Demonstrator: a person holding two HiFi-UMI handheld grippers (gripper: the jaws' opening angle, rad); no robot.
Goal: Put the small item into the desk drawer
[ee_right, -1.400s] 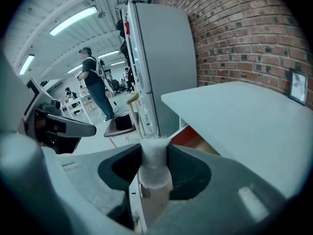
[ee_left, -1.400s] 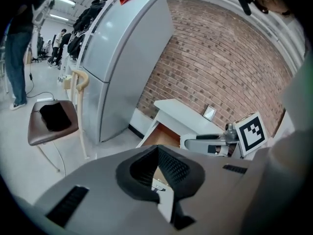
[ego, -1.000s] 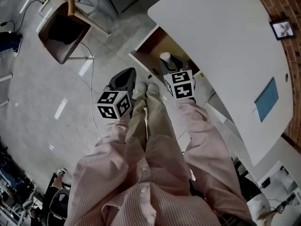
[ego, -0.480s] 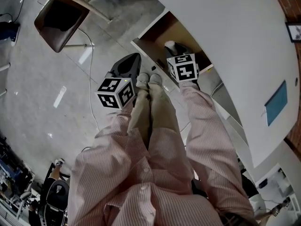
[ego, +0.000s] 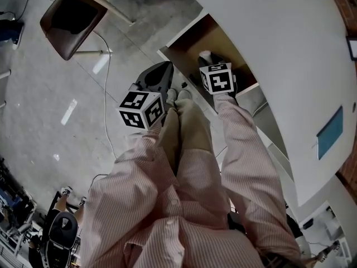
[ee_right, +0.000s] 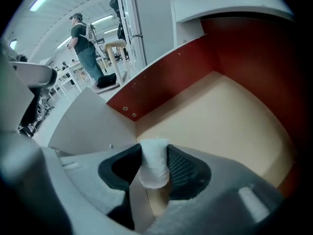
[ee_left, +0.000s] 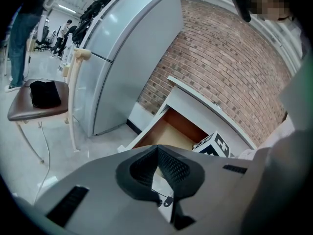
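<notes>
The desk drawer (ego: 192,42) stands pulled open, its tan floor (ee_right: 220,116) bare. My right gripper (ego: 206,57) reaches over the drawer's inside, shut on a small white roll-shaped item (ee_right: 153,168) that stands upright between its black pads; the item's white top (ego: 204,54) shows in the head view. My left gripper (ego: 162,72) hangs over the floor just left of the drawer front, near the person's shoes. In the left gripper view its pads (ee_left: 171,165) meet at the tips with nothing between them, and the drawer (ee_left: 168,133) lies ahead of it.
The white desk top (ego: 279,54) overhangs the drawer on the right. A brown chair (ego: 70,21) stands on the grey floor at upper left, with a cable nearby. A grey fridge (ee_left: 127,58) and brick wall (ee_left: 220,58) lie beyond. A person (ee_right: 85,48) stands far off.
The right gripper with the white item has moved further in over the open drawer. The left gripper has kept beside it, shifting slightly toward the drawer front.
</notes>
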